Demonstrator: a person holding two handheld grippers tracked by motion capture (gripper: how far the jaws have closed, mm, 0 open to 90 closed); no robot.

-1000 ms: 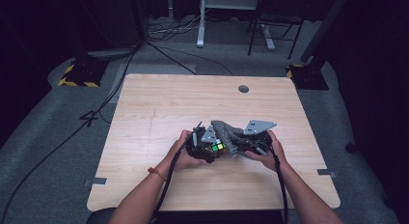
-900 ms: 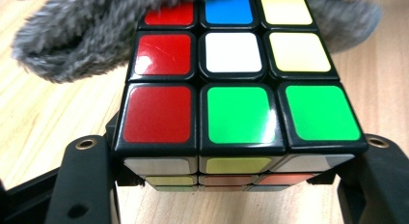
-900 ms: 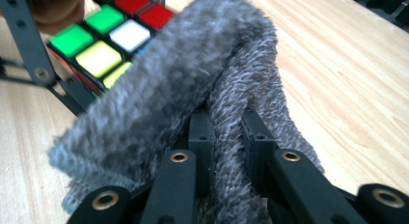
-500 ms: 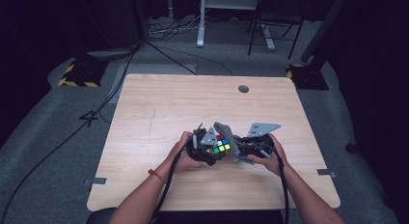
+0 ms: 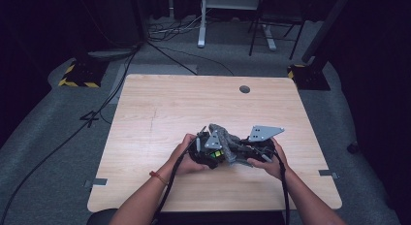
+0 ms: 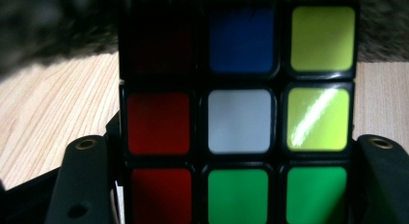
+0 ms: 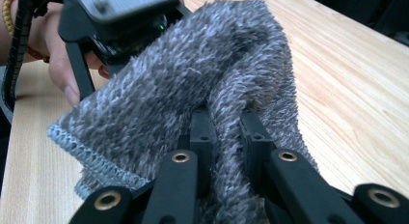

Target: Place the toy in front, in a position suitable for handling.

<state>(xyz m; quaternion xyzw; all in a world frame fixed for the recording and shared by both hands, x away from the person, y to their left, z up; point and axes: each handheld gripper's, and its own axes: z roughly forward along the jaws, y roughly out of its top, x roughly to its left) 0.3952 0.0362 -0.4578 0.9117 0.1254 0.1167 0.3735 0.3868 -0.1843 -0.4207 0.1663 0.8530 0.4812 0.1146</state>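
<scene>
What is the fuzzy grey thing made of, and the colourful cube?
The cloth looks like soft microfibre or terry: a shaggy grey pile with a stitched hem. The cube looks like hard plastic: a black frame with smooth, glossy coloured squares, one of them catching a bright glare.

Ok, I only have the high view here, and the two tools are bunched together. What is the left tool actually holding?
Observer: The left tool is shut on a scrambled colour-tiled puzzle cube, which sits between its jaws.
Operator: Which colours face its camera?
Observer: A white centre tile, red down one side, yellow-green and green on the other.
Operator: And the right tool?
Observer: The right tool pinches a fold of the fuzzy grey cloth.
</scene>
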